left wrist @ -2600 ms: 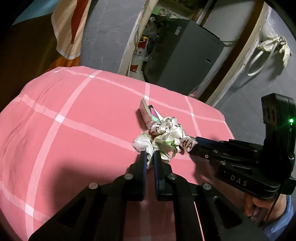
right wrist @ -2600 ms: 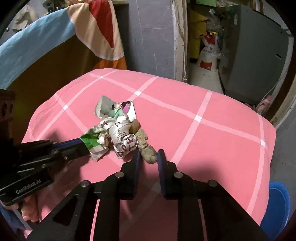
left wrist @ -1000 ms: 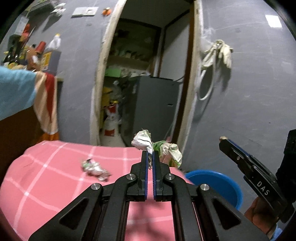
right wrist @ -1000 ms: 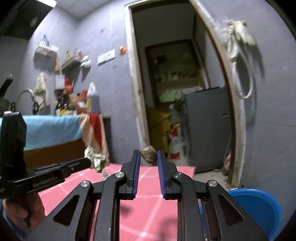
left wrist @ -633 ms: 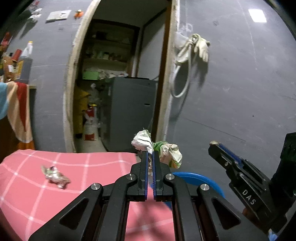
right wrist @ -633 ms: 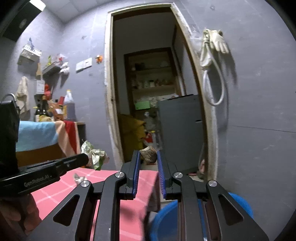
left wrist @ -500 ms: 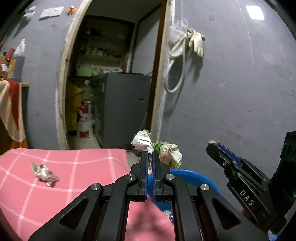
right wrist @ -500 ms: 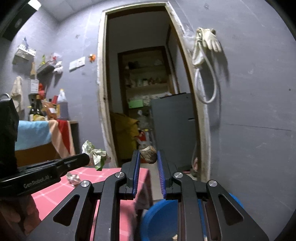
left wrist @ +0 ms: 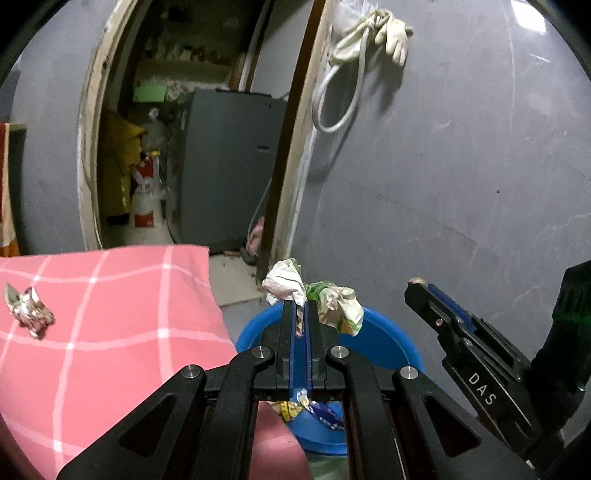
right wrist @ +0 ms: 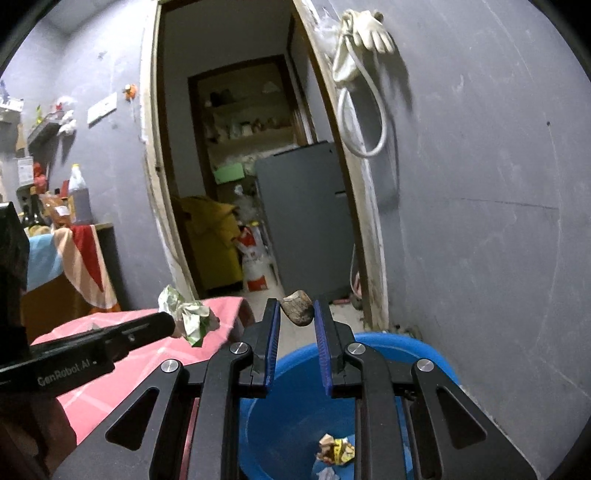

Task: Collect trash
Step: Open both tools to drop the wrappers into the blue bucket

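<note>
Left gripper (left wrist: 302, 308) pinching crumpled wrapper (left wrist: 314, 295) (over blue basin (left wrist: 391, 343))

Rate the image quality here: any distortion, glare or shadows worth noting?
Left wrist view: fisheye bends the door frame, a ceiling-light reflection glares top right. Right wrist view: the hanging rubber glove casts a hard shadow on the wall; dim room, both frames fairly sharp.

Both tongs (left wrist: 302, 306) (right wrist: 296, 314) clamped, angled down.

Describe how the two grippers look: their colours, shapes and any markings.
Both are matte black with silver screws. The left gripper has blue-lined fingers; its side reads "GenRobot.AI". The right gripper has ribbed blue fingers; its side reads "DAS", and a green light glows on its body.
</note>
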Motion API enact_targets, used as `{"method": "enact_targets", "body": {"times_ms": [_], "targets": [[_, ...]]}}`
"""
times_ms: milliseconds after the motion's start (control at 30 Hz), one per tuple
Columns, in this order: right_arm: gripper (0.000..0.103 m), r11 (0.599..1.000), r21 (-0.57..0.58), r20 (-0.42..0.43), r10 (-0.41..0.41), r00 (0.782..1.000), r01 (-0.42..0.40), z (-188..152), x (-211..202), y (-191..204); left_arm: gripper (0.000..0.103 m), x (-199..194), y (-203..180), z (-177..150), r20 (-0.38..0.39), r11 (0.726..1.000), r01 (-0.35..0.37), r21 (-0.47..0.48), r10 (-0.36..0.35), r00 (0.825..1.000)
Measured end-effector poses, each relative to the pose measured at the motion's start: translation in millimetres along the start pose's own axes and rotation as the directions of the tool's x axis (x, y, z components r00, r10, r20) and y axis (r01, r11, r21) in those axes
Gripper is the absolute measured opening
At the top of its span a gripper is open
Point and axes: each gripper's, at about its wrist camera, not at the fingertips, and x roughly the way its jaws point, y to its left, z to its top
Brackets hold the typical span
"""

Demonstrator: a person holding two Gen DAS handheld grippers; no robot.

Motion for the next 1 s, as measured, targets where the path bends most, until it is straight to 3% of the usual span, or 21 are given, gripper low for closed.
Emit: {"method": "enact_targets", "body": {"times_ms": [533,600,700,1000], "targets": [[0.018,0.996,0.052,-0.117,-0.066,0.991,0.072,-9,15,-20,0.003,39,8,-18,-0.164,0.998,0.017,-0.056,-0.026,0.986],[0.019,0.996,0.054,-0.123,-0.068,0.99,0.075,-10,15,-21,0.003,41,9,-19,-0.175,0.998,0.013,-0.057,-0.023,0.984],[0.029,0.995,0.06,-0.125,-0.071,0.99,0.079,-10,16,-21,0.004,43,9,-22,-0.193,0.998,0.006,-0.062,-0.018,0.981],[0.032,0.994,0.064,-0.131,-0.08,0.988,0.089,-9,17,-21,0.005,50,21,-23,-0.225,0.995,-0.013,-0.104,-0.011,0.974]]}}
